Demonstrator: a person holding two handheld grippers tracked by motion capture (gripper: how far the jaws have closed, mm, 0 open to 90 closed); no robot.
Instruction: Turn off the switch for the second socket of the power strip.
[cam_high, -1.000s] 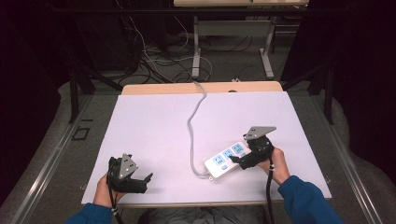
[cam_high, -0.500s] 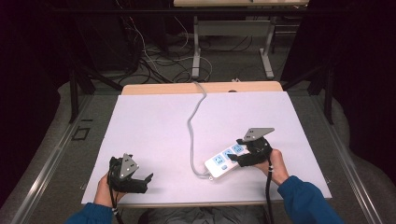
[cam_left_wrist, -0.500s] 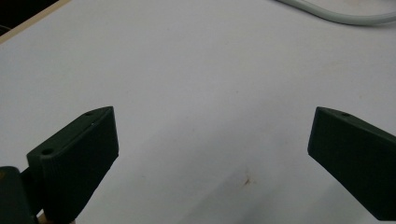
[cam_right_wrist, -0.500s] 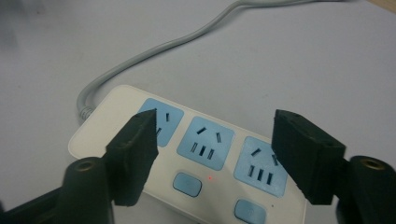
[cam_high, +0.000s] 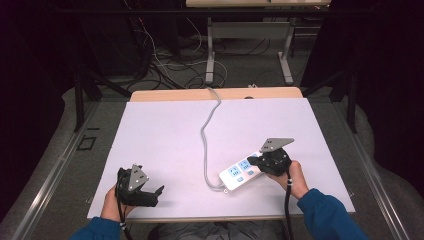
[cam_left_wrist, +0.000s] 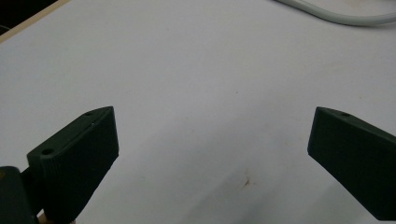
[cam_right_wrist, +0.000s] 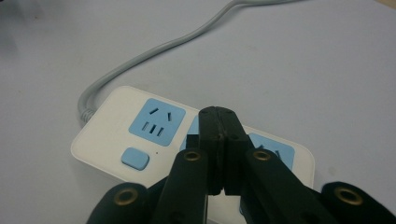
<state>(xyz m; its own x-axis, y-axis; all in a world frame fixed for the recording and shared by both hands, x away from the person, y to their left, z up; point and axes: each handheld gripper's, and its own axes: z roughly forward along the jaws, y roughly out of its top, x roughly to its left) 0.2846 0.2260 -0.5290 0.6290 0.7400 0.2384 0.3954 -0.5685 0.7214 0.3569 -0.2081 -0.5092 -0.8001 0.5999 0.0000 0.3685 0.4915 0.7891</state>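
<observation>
Item: power strip (cam_high: 241, 171), near right of tabletop (cam_high: 165, 135). My right tongs (cam_right_wrist: 219, 140) just closed, empty, above its middle socket, likely set to press. Left tongs (cam_left_wrist: 210, 154) wide open, idle.

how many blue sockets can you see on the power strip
3 on the power strip: one fully clear at the cable end, two partly covered by the right gripper. More may be hidden beneath it.

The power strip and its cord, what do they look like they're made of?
Power strip: probably hard moulded plastic, smooth white with a slight sheen, pale blue socket faces and button. Cord: looks like a flexible rubbery or vinyl sheath, grey-white, judging by its loose curves.
</observation>
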